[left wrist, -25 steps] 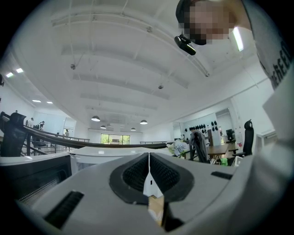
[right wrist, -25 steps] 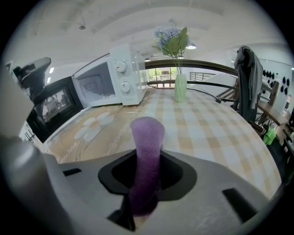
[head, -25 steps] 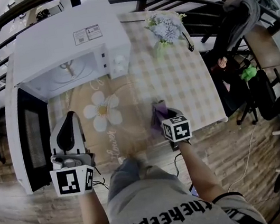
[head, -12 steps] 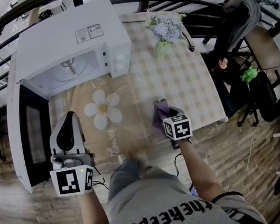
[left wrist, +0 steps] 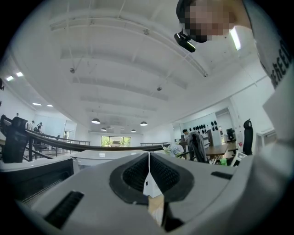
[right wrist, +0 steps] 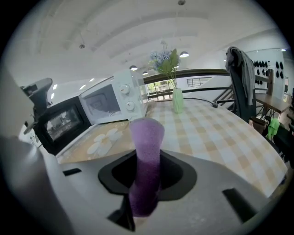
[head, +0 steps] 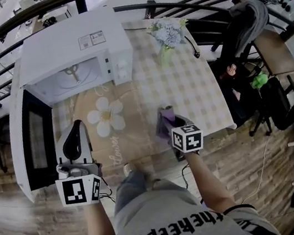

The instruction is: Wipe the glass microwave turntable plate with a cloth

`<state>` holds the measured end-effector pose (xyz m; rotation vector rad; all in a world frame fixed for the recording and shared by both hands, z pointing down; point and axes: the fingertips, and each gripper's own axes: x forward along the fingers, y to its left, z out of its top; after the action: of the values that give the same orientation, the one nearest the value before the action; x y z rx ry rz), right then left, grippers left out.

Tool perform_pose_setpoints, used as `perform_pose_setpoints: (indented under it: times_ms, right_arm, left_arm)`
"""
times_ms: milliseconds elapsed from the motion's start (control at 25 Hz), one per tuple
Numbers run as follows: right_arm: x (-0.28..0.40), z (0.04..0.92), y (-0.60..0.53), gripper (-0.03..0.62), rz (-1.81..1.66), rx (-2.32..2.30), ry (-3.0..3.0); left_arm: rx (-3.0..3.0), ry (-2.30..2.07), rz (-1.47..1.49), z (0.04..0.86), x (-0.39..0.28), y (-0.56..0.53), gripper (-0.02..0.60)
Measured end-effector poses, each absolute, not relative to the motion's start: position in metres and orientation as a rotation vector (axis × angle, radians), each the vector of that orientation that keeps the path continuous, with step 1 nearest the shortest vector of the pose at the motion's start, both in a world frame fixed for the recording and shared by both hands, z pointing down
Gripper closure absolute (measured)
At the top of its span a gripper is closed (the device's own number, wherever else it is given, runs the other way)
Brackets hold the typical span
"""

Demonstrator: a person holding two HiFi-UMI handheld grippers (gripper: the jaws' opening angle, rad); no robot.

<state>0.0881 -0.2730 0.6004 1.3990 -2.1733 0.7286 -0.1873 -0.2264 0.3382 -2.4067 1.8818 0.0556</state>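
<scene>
- The right gripper (right wrist: 146,170) is seen closed on a purple cloth (right wrist: 146,151). The cloth is rolled and stands up out of the jaws.
- In the head view, this gripper (head: 171,122) and the cloth (head: 165,117) are held over the front edge of the checked tablecloth (head: 201,90), just right of a daisy-print placemat (head: 108,118).
- The left gripper (left wrist: 148,158) is seen fully closed, its jaws meeting along one thin line with nothing pinched between them. It is aimed up at the ceiling.
- In the head view, the left gripper (head: 74,133) is held in front of the open microwave door (head: 35,145), off the table's front edge.
- A white microwave (head: 66,41) is set at the table's back left. A pale round shape that is taken for the glass turntable plate (head: 72,75) can be faintly seen on the cavity floor, well apart from the cloth.
- A vase of flowers (head: 167,33) is placed at the back of the table, right of the microwave.
</scene>
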Motion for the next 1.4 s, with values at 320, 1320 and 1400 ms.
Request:
perform_pose_setpoints:
  times_ms: [320,1320,1400]
  right_arm:
    - [0.087,0.552,-0.261,0.484,0.611,1.413,-2.297]
    - [0.109,0.418,-0.204,0.482,0.215,1.403,-2.567]
    - [0.111,0.410,-0.201,0.482,0.196,1.406,-2.581]
  left_arm:
    - [-2.391,1.881,0.063,0.330,-0.166,-0.205,0.571]
    - [-2.331,1.912,0.068,0.310,-0.111,-0.141,0.571]
    - [-2.331,1.910,0.067,0.308,-0.107,-0.138,0.571]
